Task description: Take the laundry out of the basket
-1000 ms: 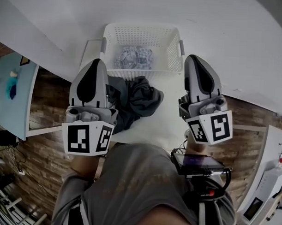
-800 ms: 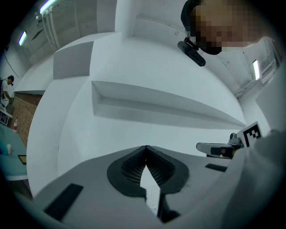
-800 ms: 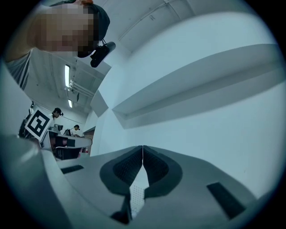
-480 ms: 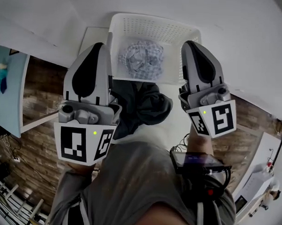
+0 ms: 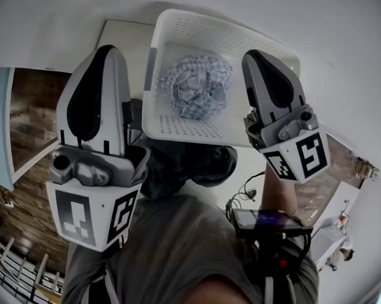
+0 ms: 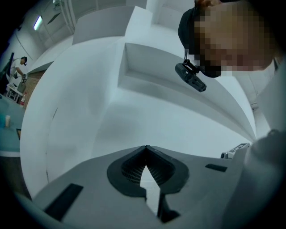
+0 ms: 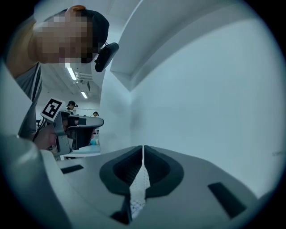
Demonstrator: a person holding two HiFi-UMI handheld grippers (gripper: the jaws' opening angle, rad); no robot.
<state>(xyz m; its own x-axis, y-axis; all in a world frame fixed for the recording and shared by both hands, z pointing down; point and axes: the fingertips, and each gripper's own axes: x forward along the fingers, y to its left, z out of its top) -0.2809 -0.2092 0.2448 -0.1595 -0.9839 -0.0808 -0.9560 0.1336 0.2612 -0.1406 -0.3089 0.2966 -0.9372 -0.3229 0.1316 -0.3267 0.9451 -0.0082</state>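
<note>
Desk (image 5: 362, 67) and basket (image 5: 197, 131) are seen below; the checked cloth (image 5: 196, 86) lies between left claw (image 5: 107, 50) and right claw (image 5: 254, 55), both closed, empty. One should be opened first.

I can read no words, numbers or brand names anywhere. The only signs are black-and-white square markers on the cubes of the left gripper (image 5: 105, 52) and right gripper (image 5: 256, 55), which carry patterns, not letters. The small screen (image 5: 267, 218) at the person's chest is unreadable.
</note>
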